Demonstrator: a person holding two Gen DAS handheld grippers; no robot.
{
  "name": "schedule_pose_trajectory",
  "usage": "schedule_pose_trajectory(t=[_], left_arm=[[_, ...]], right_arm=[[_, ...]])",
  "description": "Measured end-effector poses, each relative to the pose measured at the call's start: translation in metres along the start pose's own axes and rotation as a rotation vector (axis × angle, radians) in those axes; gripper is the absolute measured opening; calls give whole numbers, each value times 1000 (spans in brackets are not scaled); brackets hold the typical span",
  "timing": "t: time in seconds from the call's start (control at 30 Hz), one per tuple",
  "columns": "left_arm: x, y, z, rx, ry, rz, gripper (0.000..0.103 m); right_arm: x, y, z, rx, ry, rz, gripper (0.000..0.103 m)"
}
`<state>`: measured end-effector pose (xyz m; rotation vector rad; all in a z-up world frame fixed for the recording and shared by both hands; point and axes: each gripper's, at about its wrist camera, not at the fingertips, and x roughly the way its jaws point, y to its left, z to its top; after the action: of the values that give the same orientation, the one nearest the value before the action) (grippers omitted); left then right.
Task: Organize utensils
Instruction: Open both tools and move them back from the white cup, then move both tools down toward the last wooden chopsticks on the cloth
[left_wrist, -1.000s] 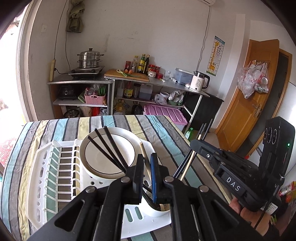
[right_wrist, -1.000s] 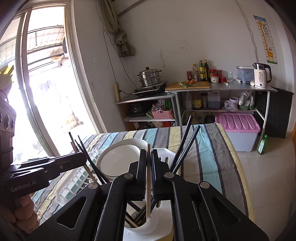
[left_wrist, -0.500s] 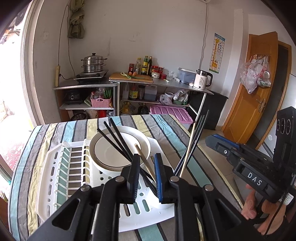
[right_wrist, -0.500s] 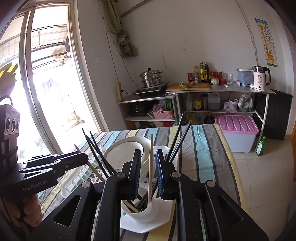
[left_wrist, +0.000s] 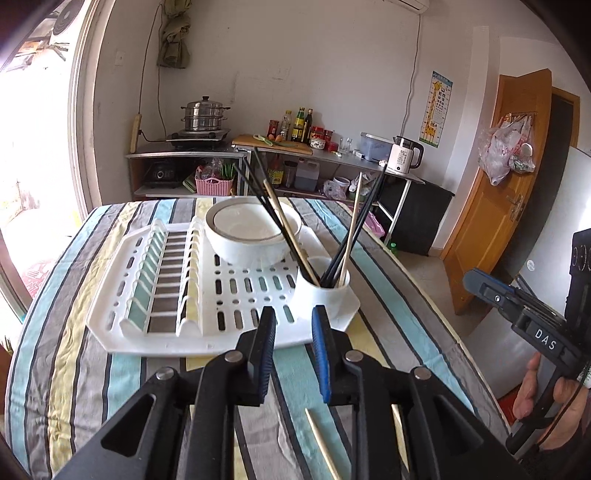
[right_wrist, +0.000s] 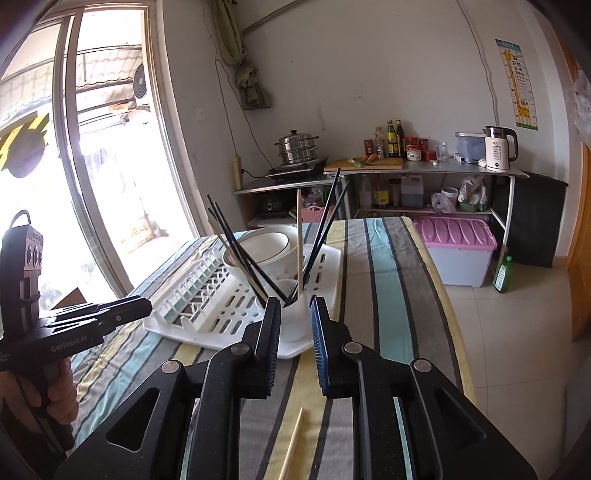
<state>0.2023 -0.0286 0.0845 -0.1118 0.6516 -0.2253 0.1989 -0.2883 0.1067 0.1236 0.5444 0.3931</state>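
A white cup (left_wrist: 325, 297) stands at the near right corner of the white drying rack (left_wrist: 166, 295), with several black chopsticks (left_wrist: 258, 195) and a pale wooden chopstick (left_wrist: 352, 225) leaning in it. My left gripper (left_wrist: 294, 317) hangs just in front of the cup; its jaws are opening with nothing between them. In the right wrist view my right gripper (right_wrist: 295, 310) sits close before the same cup (right_wrist: 293, 321), its jaws also opening and empty. A loose wooden chopstick (left_wrist: 320, 441) lies on the striped cloth under the grippers, the same chopstick (right_wrist: 291, 443) showing below the right fingers.
A white bowl (left_wrist: 251, 236) sits on the rack behind the cup. The striped table (left_wrist: 74, 350) ends close on the right. Beyond it are a shelf with a steel pot (left_wrist: 203, 118), a kettle (left_wrist: 404, 158), a pink-lidded bin (right_wrist: 456, 240) and a wooden door (left_wrist: 517, 177).
Both grippers went from shut at the cup to open and pulled back toward me. The pale chopstick the right one held now stands free in the cup.
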Motion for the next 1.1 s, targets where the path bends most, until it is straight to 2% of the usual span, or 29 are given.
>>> schedule_pose_trajectory(t=[0.2, 0.43, 0.7, 0.93, 1.1], left_arm=[[-13, -7, -51, -3, 66, 8, 21], [-26, -9, -89, -16, 97, 5, 21], [-23, -13, -97, -15, 108, -1, 21], [8, -15, -95, -29, 166, 14, 21], [37, -15, -93, -52, 237, 2, 21]], right_arm=[[-17, 8, -37, -17, 63, 9, 18], [-24, 15, -68, -29, 97, -18, 18], [-15, 16, -79, -37, 138, -29, 18], [19, 14, -84, -46, 225, -49, 18], [43, 10, -84, -50, 284, -53, 18]])
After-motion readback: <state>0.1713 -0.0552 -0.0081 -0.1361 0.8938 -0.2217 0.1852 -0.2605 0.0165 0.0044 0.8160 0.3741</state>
